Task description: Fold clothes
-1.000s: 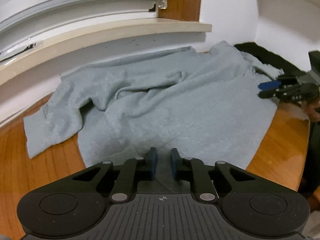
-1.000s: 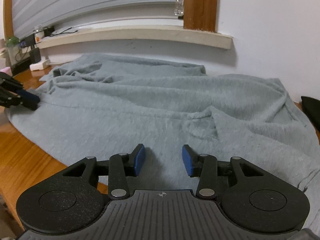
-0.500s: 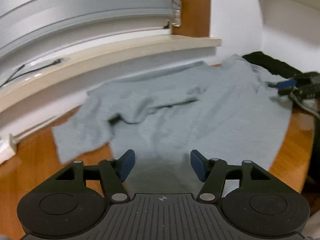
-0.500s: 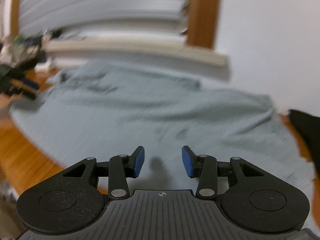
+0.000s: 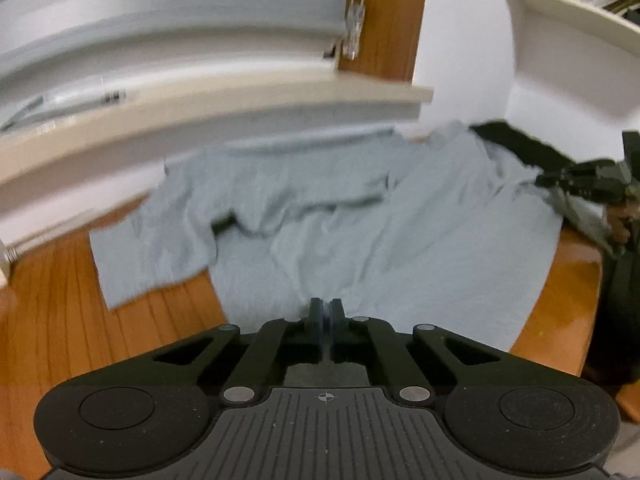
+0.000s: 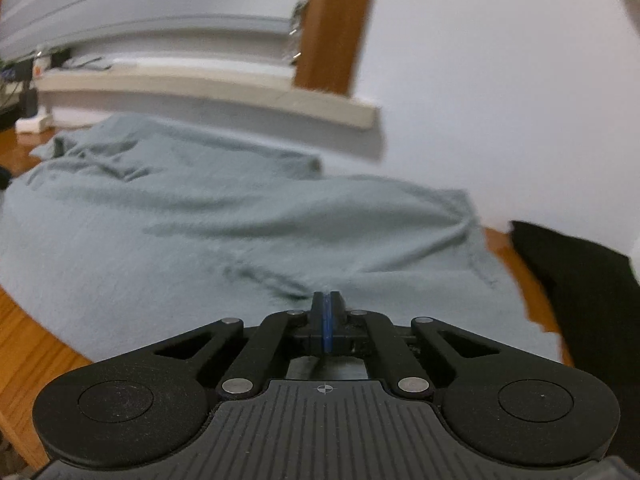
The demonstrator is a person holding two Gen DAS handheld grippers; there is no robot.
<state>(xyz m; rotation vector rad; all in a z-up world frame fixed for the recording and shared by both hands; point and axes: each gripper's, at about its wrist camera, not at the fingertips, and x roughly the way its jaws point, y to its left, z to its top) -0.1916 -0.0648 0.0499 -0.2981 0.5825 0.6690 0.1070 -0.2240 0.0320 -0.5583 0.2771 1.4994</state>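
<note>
A light grey-blue garment (image 5: 420, 240) lies spread on the wooden table (image 5: 52, 300), one sleeve (image 5: 140, 248) flopped out to the left. My left gripper (image 5: 326, 306) is shut on its near hem, and the fabric puckers into folds that run to the fingertips. In the right wrist view the same garment (image 6: 200, 232) fills the table, and my right gripper (image 6: 327, 298) is shut with its blue pads pressed together on a gathered crease of cloth. Seen from the left wrist, the right gripper (image 5: 548, 179) pinches the garment's right edge.
A black garment (image 6: 580, 280) lies at the table's right end, beside the wall. A window sill (image 5: 240, 104) overhangs the far side. A white power strip (image 6: 34, 123) sits far left. The table's curved near edge (image 5: 560, 320) runs close to the cloth.
Both grippers went from open to shut, the left after spreading wide first. The cloth now bunches at both fingertips. Both views shifted and show more wall and window.
</note>
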